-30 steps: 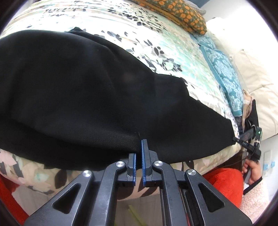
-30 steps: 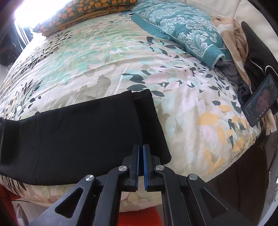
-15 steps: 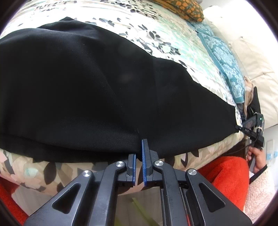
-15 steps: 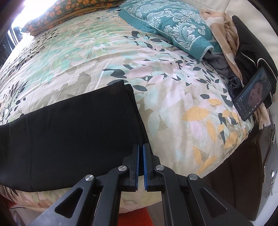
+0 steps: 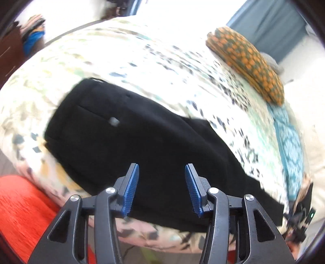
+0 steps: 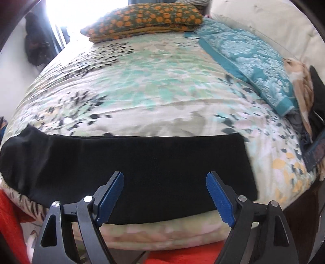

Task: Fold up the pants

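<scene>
One pair of black pants [image 5: 146, 146] flat along near edge of bed [image 6: 142, 85], straight ahead of both grippers. Left gripper [image 5: 161, 188] jaws spread wide, nothing held; pants lie past fingertips. Right gripper [image 6: 165, 195] jaws spread wider, empty; pants leg end ahead and right of it. Two pillows beyond: orange-patterned pillow [image 6: 146, 18] far ahead, teal pillow [image 6: 249, 63] ahead-right. One phone [image 6: 315, 150] far right, at bed edge.
</scene>
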Available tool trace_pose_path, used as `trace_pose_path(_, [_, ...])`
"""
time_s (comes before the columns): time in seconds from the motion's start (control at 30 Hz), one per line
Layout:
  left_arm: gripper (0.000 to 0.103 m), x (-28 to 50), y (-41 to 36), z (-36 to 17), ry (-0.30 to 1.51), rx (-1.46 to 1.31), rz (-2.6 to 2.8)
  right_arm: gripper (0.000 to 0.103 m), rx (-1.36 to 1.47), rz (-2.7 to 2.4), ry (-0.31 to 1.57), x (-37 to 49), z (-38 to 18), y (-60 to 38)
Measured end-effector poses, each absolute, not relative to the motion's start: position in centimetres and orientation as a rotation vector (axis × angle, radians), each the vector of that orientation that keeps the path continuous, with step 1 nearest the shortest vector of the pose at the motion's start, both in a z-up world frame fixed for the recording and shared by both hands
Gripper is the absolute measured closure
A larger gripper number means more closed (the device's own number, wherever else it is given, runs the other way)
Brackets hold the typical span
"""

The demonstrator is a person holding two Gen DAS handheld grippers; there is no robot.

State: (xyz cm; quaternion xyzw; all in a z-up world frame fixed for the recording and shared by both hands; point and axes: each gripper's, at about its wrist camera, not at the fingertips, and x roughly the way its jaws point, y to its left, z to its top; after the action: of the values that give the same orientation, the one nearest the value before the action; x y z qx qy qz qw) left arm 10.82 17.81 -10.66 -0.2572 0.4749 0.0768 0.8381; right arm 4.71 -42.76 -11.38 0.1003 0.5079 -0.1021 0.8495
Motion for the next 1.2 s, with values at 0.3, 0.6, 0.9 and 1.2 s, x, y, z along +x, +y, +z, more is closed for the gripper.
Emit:
trace_pose_path(0.3, [0.035, 8.3, 32.2, -12.9, 1.027, -0.742, 0.294, 0.02, 0.283, 0.178, 1.132, 9.2, -16.1, -26.2])
trace_pose_path(0.6, [0.083, 10.9, 31.8, -17.4, 1.073, -0.681, 0.307, 0.02, 0.292, 0.206, 1.172, 9.3, -16.8, -25.0])
trace_pose_path(0.9, [0.096, 11.2, 30.0, -16.9, 1.191, -0.281, 0.404, 0.017, 0.369, 0.329, 1.155, 20.1, -12.9, -25.2])
trace_pose_path(1.2, [0.042, 9.9, 26.1, -9.3, 0.861, -0.354, 0.402, 0.015, 0.599, 0.616, 1.312, 38.2, -17.1, -17.4])
